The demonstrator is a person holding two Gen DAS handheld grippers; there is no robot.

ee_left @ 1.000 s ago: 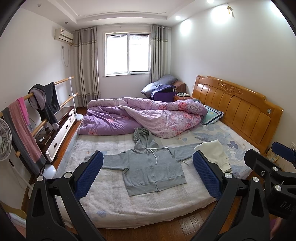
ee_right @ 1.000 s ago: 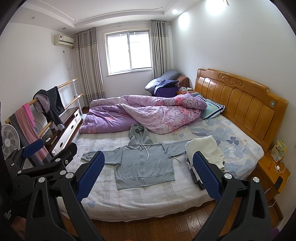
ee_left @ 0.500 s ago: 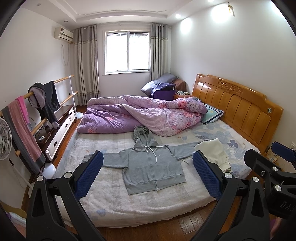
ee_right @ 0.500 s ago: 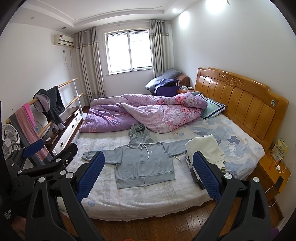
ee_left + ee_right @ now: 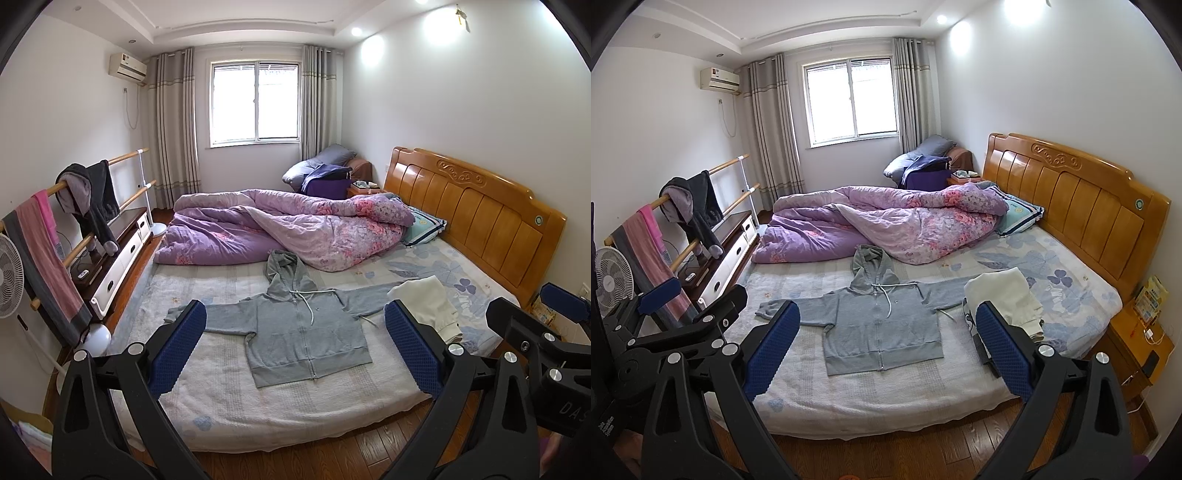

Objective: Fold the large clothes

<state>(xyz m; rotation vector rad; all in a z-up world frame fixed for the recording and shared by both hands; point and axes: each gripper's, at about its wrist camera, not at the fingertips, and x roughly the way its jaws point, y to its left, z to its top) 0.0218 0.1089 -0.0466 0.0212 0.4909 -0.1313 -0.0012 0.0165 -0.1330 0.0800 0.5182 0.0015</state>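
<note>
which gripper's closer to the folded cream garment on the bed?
Right, by a little. Both grippers hang open off the bed's near edge. The right gripper sits more squarely opposite the cream garment; the left gripper is further along toward the grey hoodie's far sleeve.

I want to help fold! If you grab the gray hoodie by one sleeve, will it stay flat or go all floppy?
Probably floppy: the gray hoodie lies limp on the bed, following its surface. Lifted by one sleeve, the body and hood would likely dangle and bunch. Its white drawstrings lie loose, so they may swing. It looks like thick fabric, so perhaps a bit heavy for one pinch.
</note>
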